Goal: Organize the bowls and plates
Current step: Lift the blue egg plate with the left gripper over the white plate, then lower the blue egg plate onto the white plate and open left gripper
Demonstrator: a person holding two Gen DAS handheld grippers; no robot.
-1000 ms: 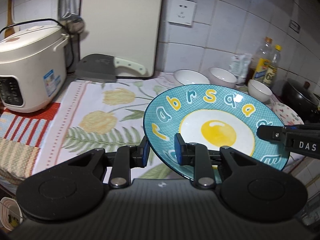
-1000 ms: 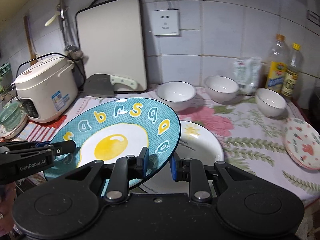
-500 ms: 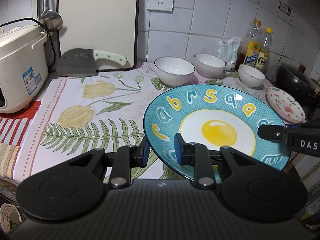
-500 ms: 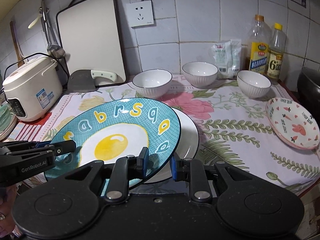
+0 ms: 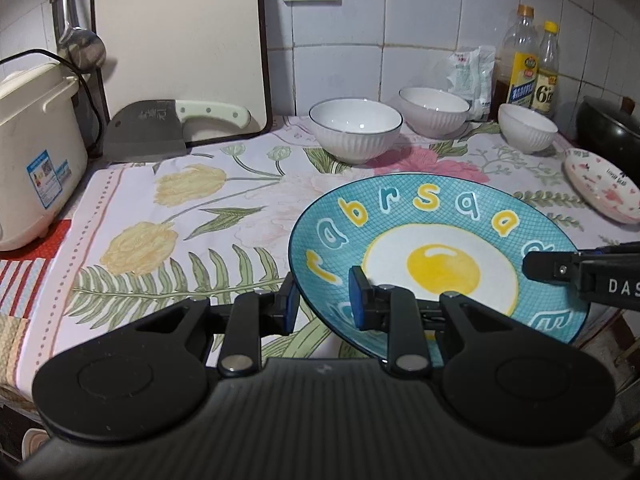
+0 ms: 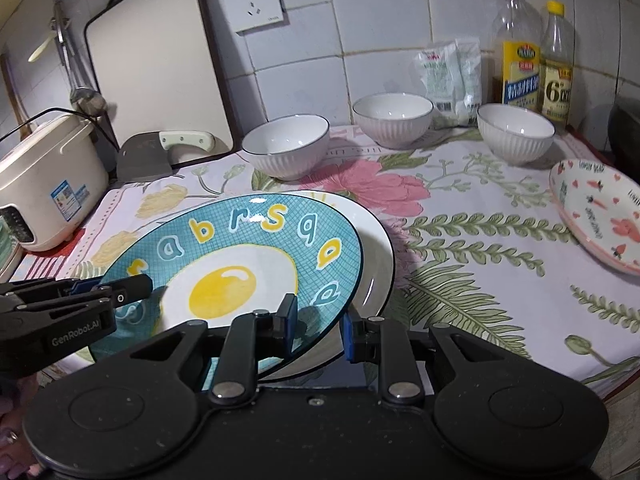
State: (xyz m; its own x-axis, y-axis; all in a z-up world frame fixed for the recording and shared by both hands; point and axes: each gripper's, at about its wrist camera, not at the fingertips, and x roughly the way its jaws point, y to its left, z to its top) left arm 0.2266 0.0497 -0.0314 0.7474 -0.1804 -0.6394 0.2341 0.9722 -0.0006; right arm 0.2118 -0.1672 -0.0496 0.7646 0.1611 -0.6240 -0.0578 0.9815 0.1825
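Left of the teal plate [image 6: 240, 256], a rice cooker [image 6: 48, 192] stands at the counter [image 6: 480, 264] edge, a cleaver [image 6: 160, 156] behind it. The left gripper [image 5: 322, 306] pinches the teal plate's left rim, and the right gripper [image 6: 318, 328] pinches its right rim, holding it tilted just above a white plate [image 6: 376, 256]. Behind the teal plate sit three white bowls [image 6: 286, 152]. Right of it lies a pink patterned plate [image 6: 596, 216].

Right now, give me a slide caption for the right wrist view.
Both tongs grip a round teal fried-egg plate above a plain white plate on the floral tablecloth.
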